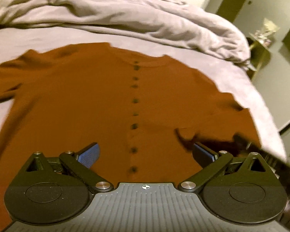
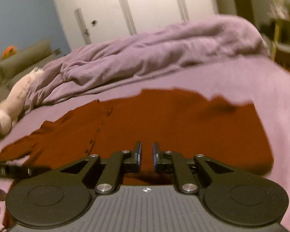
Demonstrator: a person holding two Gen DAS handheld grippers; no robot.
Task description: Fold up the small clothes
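A rust-brown buttoned top point(image 1: 87, 100) lies flat on the bed, neckline away from me, its button row point(image 1: 135, 114) running down the middle. My left gripper point(image 1: 145, 152) hovers over the top's lower part, jaws wide open and empty. The right gripper shows as a dark blurred shape point(image 1: 261, 150) at the top's right edge in the left wrist view. In the right wrist view the top point(image 2: 183, 127) spreads ahead, its sleeve to the left. My right gripper point(image 2: 146, 154) is nearly closed with a narrow gap and no cloth visibly between the pads.
The bed has a lilac sheet point(image 1: 241, 81) and a bunched lilac duvet point(image 1: 125, 13) behind the top. A pale soft toy point(image 2: 11, 106) lies at the bed's left. A small gold side table point(image 1: 261, 52) stands off the bed's right corner.
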